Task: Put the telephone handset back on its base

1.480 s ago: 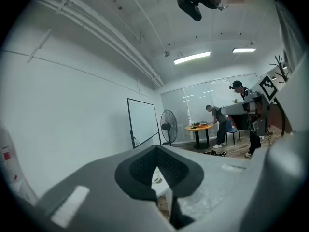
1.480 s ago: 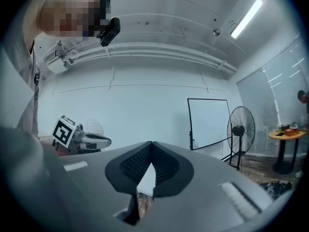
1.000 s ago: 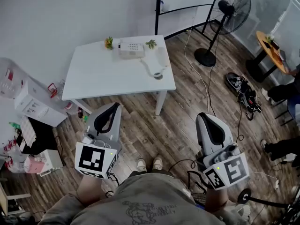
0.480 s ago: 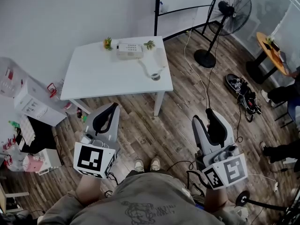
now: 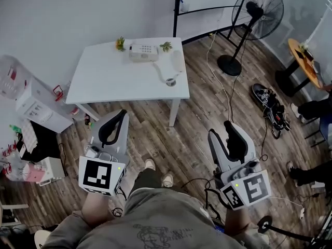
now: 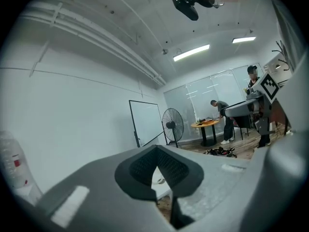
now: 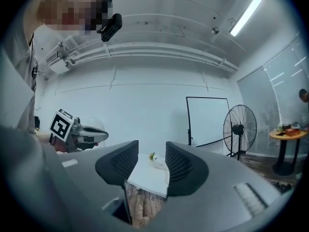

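Far ahead of both jaws — handset (image 5: 178,61); left gripper (image 5: 119,114) closed, right gripper (image 5: 222,130) just-opened, empty.

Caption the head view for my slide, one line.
Handset lies off its base on the white table; person stands back, left gripper shut, right gripper's jaws just opened, both empty.

No legible words, brands or numbers, only square black-and-white code patterns on the left tool (image 5: 121,114) and right tool (image 5: 222,130)

The head view looks steeply down; both gripper views face level toward the far white table (image 5: 119,82), shared by all.
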Available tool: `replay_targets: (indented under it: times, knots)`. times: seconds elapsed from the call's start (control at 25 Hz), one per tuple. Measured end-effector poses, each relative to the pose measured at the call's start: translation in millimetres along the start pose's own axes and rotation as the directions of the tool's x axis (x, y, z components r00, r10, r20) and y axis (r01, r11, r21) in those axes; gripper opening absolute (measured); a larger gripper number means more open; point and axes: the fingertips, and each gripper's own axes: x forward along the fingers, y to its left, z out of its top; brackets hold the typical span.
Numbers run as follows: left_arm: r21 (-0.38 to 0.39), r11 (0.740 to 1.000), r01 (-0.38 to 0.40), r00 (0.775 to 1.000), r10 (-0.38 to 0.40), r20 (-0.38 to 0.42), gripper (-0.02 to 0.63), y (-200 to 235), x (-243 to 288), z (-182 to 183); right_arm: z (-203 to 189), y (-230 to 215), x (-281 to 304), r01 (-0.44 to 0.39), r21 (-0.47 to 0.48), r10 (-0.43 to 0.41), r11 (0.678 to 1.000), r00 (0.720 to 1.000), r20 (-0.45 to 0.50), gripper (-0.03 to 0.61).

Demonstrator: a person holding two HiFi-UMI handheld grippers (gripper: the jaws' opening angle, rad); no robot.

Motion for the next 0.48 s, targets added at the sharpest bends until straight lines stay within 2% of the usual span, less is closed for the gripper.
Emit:
replay_targets:
  times: [0.08, 0.24, 0.48]
  knots:
    - [0.005, 1.0, -0.01, 1.0, 0.01, -0.002, 0.0, 0.1, 0.0, 0.1, -1.2, -2.1, 1.1, -0.009, 0.0, 0.009, 1.0, 1.0, 0.0, 0.206]
    - [0.07, 0.997, -0.026, 1.0, 0.026, 0.01, 0.0, 1.2, 4.1, 1.7, -1.0, -5.6, 9.7, -0.018, 0.002, 0.018, 1.0, 1.0, 0.001, 0.209]
    - [0.047, 0.999, -0.016, 1.0, 0.015, 0.005, 0.0, 6.4, 20.7, -3.5, -6.6, -11.4, 27.7, -0.032, 0.002, 0.032, 0.999, 0.999, -0.011, 0.213]
